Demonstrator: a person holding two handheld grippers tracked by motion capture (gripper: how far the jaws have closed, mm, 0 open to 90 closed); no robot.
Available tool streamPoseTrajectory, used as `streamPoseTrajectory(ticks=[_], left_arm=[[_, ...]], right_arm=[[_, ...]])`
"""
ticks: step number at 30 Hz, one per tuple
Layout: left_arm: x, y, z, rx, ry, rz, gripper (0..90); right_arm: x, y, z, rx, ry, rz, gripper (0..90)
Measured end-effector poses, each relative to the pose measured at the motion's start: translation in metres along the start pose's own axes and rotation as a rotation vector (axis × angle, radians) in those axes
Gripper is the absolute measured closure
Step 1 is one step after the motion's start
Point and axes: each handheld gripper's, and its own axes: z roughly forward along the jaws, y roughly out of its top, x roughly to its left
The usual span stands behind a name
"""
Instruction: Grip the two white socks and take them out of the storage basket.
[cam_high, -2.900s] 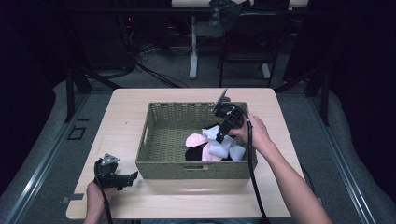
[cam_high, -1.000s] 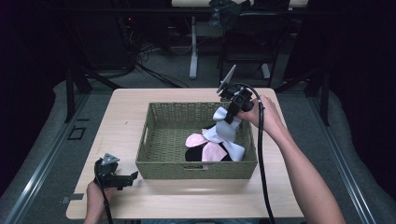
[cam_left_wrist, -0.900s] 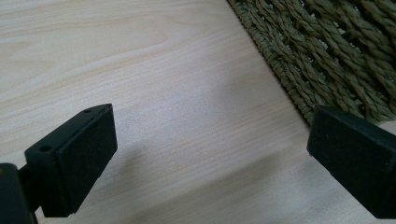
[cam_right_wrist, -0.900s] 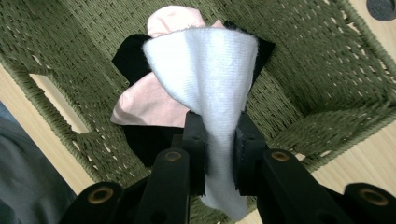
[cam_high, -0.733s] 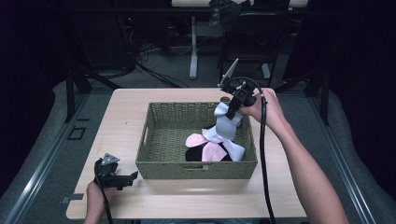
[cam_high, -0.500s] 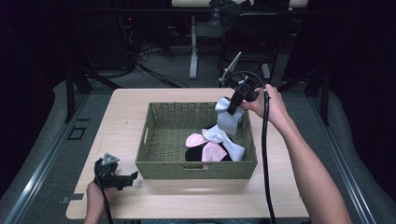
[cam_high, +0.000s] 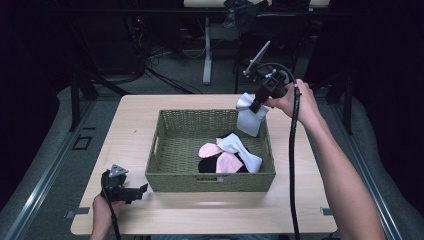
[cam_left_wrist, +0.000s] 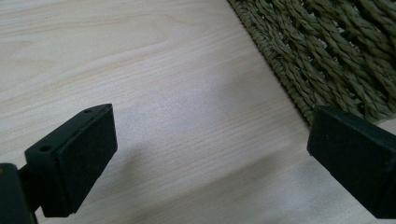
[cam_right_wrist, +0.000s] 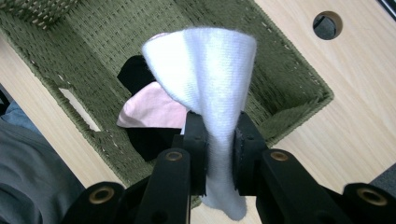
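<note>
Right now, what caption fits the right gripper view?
Right gripper pinches a white sock above the green basket.

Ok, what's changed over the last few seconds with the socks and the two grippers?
The right gripper, shut on a white sock, has lifted it up out of the basket toward the far right corner. The left gripper stayed open on the table; the other socks lie unmoved.
</note>
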Motion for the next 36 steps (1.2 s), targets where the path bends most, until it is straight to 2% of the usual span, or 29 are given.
streamPoseTrajectory(ticks=[14, 26, 36], left_arm=[[0.0, 0.0, 0.0, 0.001, 0.0, 0.001, 1.6], [0.001, 0.0, 0.0, -0.003, 0.002, -0.002, 1.6], [0.0, 0.0, -0.001, -0.002, 0.003, -0.002, 1.6]], right_arm=[[-0.014, -0.013, -0.031, -0.018, -0.036, 0.037, 79.0], [-0.038, -0.047, -0.052, -0.049, -0.061, 0.116, 79.0], [-0.055, -0.074, -0.056, -0.051, -0.089, 0.174, 79.0]])
